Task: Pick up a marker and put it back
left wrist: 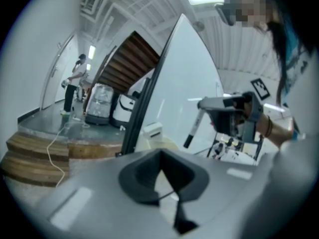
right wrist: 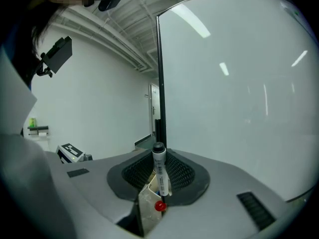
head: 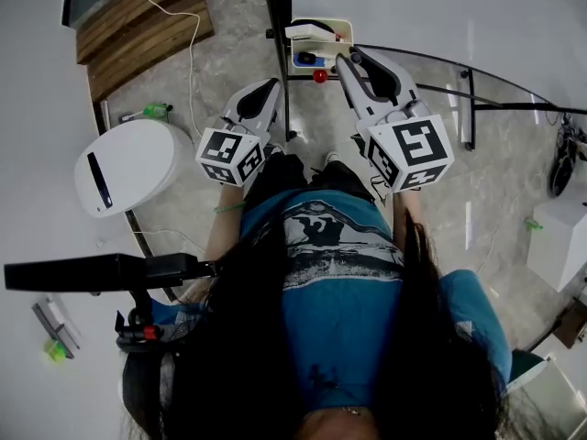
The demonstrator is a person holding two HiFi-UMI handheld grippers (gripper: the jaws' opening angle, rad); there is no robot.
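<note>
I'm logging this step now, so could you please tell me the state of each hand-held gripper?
Left hand-held gripper: closed, empty.
Right hand-held gripper: closed on the marker.

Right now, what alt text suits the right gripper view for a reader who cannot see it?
The right claw grips a white marker with a dark cap upright between its pads, facing a whiteboard. A small red round thing shows just below it.

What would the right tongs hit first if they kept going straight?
Probably the whiteboard, close to its black edge. The right tongs, gripping a marker, point right at it, though how far away is unclear.
</note>
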